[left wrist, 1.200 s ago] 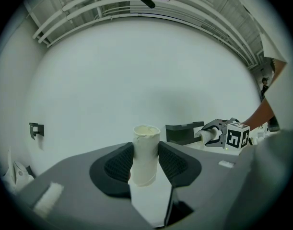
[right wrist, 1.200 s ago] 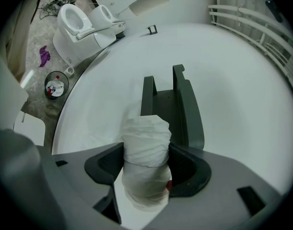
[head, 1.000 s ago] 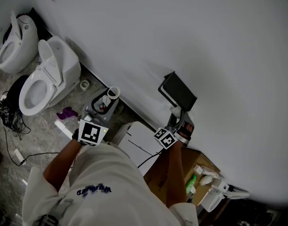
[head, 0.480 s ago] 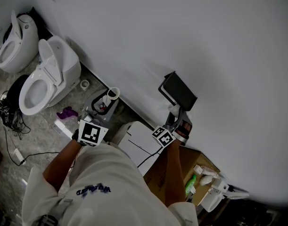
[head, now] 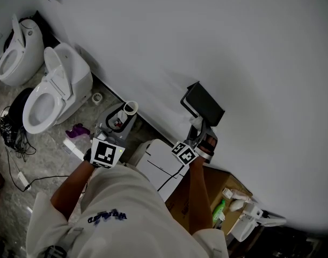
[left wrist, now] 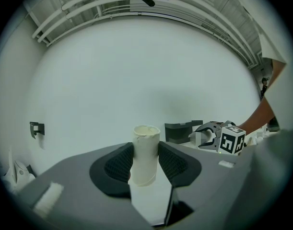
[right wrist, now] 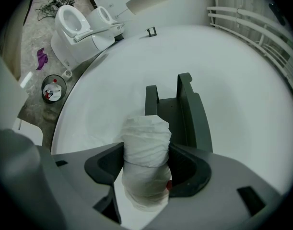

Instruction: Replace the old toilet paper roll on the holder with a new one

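A person in a white shirt [head: 121, 208] works at a pale bathroom wall [head: 233, 47]; the left gripper [left wrist: 146, 163] is clamped on a bare cardboard tube [left wrist: 146, 137], held well to the left of the holder; the right gripper [right wrist: 146, 166] grips a fresh white paper roll [right wrist: 147, 135] just in front of the dark wall holder [right wrist: 187, 114]; a white toilet [head: 53, 87] stands beyond on the stone floor [head: 45, 160], at far left.
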`<action>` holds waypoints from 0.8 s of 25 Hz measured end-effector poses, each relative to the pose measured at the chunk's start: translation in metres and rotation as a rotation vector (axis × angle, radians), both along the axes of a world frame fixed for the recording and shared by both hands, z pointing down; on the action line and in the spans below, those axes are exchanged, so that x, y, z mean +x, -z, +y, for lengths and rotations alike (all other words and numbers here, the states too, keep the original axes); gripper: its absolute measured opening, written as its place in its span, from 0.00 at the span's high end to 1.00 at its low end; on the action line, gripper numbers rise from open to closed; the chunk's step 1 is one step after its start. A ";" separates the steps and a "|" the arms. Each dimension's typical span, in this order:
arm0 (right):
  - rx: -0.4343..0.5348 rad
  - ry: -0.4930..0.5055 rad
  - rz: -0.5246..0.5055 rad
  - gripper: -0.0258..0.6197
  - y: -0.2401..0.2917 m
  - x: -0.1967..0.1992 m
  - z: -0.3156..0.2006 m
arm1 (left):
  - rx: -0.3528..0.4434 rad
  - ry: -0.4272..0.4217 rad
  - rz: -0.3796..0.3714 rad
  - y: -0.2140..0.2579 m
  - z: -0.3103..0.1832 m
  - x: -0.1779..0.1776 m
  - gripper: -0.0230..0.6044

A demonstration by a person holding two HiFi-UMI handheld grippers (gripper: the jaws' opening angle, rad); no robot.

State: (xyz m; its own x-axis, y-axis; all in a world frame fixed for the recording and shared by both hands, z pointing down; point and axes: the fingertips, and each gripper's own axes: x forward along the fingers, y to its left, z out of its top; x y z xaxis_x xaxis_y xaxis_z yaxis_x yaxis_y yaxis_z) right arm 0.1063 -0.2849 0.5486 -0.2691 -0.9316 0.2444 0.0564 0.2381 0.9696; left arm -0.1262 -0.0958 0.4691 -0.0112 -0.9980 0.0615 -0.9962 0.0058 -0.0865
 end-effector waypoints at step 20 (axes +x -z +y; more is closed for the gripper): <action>-0.009 0.022 -0.016 0.52 -0.003 -0.021 -0.003 | -0.010 -0.002 0.001 -0.002 0.001 0.002 0.69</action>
State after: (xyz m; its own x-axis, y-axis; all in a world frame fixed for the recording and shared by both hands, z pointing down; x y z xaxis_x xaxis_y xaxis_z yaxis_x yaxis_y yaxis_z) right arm 0.0852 -0.2879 0.5514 -0.2931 -0.9234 0.2479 0.0463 0.2453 0.9683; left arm -0.1242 -0.0952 0.4711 -0.0089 -0.9974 0.0714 -0.9963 0.0027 -0.0857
